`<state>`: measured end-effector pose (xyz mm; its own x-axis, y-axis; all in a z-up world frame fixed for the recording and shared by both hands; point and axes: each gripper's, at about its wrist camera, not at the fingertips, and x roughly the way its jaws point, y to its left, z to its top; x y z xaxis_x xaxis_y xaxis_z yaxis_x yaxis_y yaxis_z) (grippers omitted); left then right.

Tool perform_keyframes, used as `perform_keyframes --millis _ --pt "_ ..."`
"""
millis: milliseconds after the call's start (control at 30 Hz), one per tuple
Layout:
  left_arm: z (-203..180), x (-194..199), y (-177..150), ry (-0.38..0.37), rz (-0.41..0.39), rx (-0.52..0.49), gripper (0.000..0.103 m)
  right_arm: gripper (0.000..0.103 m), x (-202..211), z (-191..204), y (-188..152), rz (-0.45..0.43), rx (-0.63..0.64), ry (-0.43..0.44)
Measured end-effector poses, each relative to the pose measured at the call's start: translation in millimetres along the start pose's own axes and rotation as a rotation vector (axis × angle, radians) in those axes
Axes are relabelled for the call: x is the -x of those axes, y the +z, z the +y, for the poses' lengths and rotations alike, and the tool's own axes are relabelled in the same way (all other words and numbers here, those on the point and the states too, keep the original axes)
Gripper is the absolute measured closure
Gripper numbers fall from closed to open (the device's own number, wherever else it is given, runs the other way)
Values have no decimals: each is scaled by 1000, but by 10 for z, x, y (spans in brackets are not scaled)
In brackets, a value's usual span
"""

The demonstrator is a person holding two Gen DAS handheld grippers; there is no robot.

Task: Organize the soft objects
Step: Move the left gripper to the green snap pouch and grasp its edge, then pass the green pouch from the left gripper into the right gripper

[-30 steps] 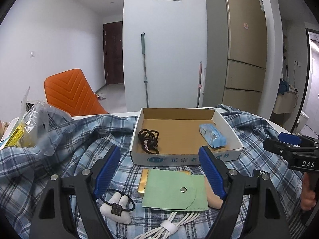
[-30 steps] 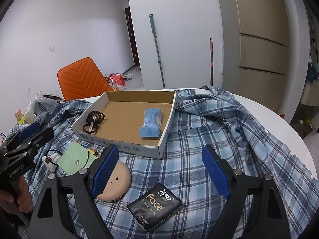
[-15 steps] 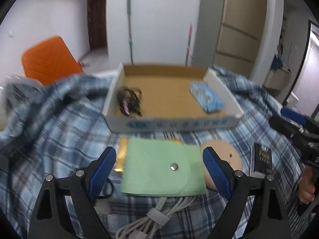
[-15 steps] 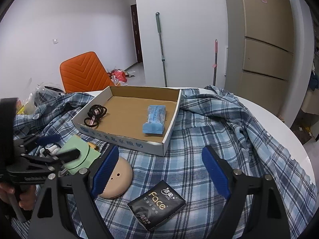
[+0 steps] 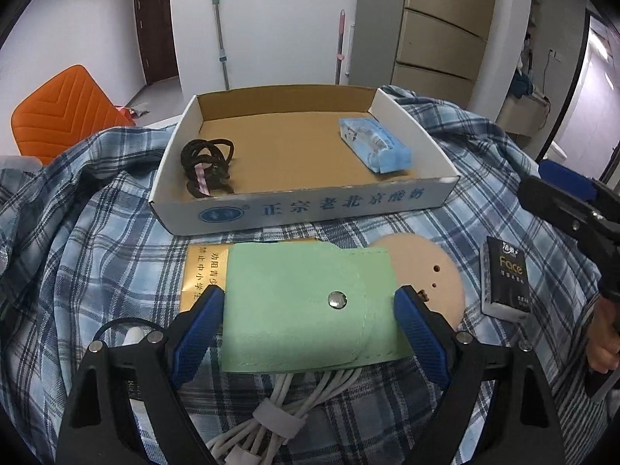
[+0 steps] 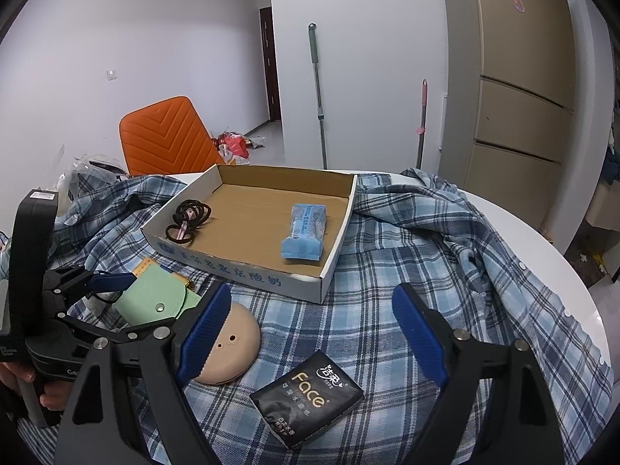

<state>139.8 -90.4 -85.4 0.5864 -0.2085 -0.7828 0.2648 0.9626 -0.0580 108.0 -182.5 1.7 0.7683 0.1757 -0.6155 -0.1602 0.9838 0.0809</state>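
**Left gripper straddles green pouch, nothing gripped**

Left gripper (image 5: pixel 310 312): jaws apart, one blue pad on each side of the green pouch (image 5: pixel 310 310). They have just been widening. Pads sit right at the pouch's left and right edges; no visible squeeze on it. The pouch lies flat on the plaid shirt (image 5: pixel 89 255), snap flap up, just in front of the cardboard box (image 5: pixel 302 209).

Under and around the pouch:
- gold packet (image 5: pixel 201 275) sticks out from beneath its left edge
- round tan compact (image 5: pixel 430 267) is tucked partly under its right corner
- white cable bundle (image 5: pixel 279 407) pokes out below its near edge
- black "Face" tissue pack (image 5: pixel 503 283) lies further right, apart from the pouch

Box contents: black hair ties (image 5: pixel 207 166) at the left end, blue tissue pack (image 5: pixel 374 143) at the right end. Middle of the box floor is bare.

Right gripper (image 6: pixel 310 333): jaws apart, nothing between them. It hangs above the shirt, compact beside its left pad, "Face" pack just below. A hand grips its handle at the right edge of the left wrist view.

Background: orange chair (image 6: pixel 166 135), mop (image 6: pixel 317 93) against the wall, tall fridge (image 6: pixel 519 97).
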Motion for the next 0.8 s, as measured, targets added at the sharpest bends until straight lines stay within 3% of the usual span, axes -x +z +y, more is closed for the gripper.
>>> perform_keyframes --millis 133,167,267,367,600,733,800 --pt "20 -3 10 -38 -5 13 15 18 5 4 1 0 5 -1" --pt "30 8 10 -54 -8 15 32 18 5 8 1 0 7 -1" --pt "47 71 13 -53 -34 23 68 18 9 18 1 -5 13 -3" --pt "98 167 15 -82 -70 49 81 18 18 26 -1 -10 19 -5" --pt "5 484 15 -150 -175 4 89 18 67 67 1 -29 53 27" --pt "-183 585 -7 -177 -187 -52 91 18 94 289 -12 27 220 188" --pt "-251 610 -32 -185 -186 -73 92 18 115 400 -53 31 289 204"
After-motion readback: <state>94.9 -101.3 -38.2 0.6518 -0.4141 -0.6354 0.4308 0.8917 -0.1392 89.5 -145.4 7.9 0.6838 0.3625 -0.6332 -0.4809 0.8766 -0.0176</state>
